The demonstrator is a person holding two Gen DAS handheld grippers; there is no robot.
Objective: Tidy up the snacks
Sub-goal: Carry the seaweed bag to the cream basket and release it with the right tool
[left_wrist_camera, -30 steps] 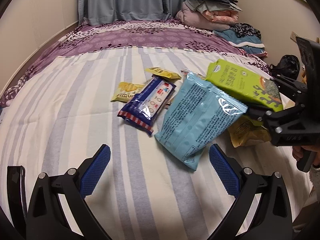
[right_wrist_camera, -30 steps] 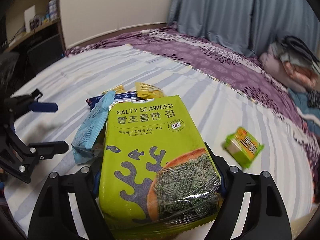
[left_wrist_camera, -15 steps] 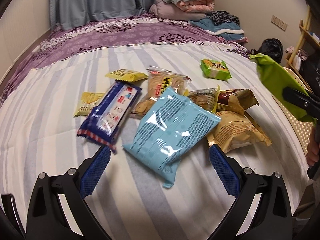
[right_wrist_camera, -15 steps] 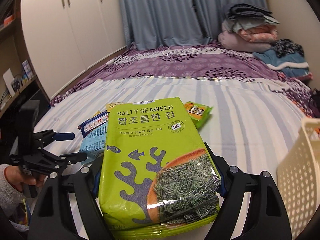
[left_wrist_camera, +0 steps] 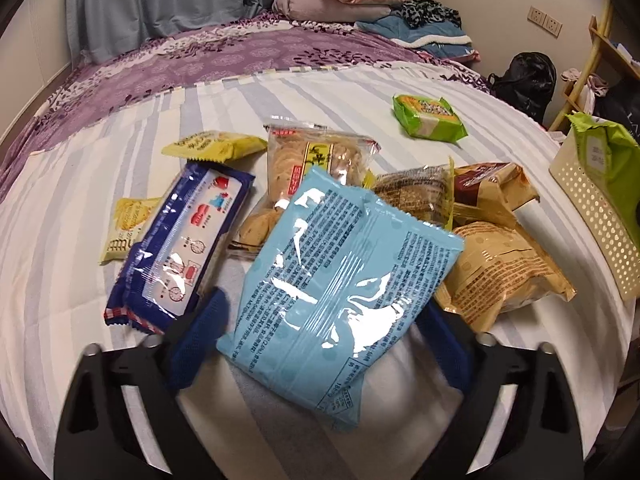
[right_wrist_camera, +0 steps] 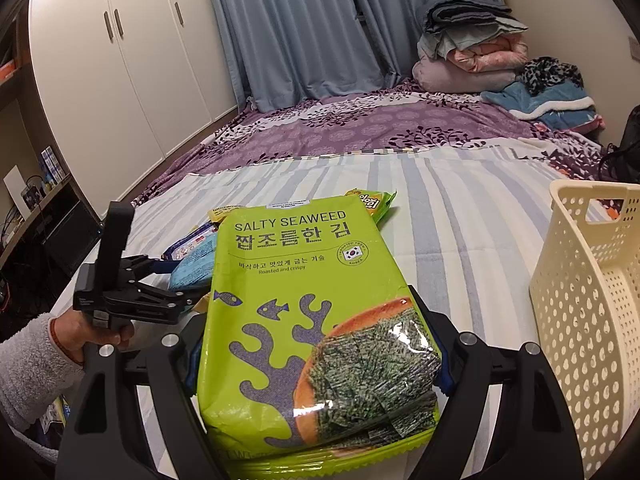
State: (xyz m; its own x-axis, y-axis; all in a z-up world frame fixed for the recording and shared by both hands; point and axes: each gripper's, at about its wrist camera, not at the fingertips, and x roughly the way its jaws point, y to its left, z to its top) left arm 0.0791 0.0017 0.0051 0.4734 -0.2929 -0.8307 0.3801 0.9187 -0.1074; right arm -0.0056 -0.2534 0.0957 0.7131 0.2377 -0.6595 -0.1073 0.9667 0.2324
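Jaws of the left gripper (left_wrist_camera: 320, 344) are seen closing around the near end of a light-blue snack bag (left_wrist_camera: 340, 280), which lies between the blue pads on the striped bedspread (left_wrist_camera: 60, 240); contact on the right side is hidden behind the bag, so a firm grip cannot be confirmed. The bag's long axis runs from the gripper up and away, its printed back facing up and its far edge pointing toward the pile. Only in the left wrist view are the remaining snacks laid out: a dark-blue biscuit pack (left_wrist_camera: 184, 248) just left of the bag, tan chip bags (left_wrist_camera: 504, 268) touching its right edge, a clear cracker pack (left_wrist_camera: 316, 156) partly under its far end, small yellow packets (left_wrist_camera: 212, 146) beyond, and a green packet (left_wrist_camera: 428, 116) well apart.

Only in the right wrist view is the front of the salty seaweed pack (right_wrist_camera: 316, 320) shown, clamped at its lower sides by the right gripper (right_wrist_camera: 316, 364), its long axis pointing away from the camera, label upright. A cream perforated basket (right_wrist_camera: 592, 300) stands just beside it on the right. The person's hand (right_wrist_camera: 86, 332), in a fleecy sleeve (right_wrist_camera: 28, 376), is seen at left holding the other gripper's handle.
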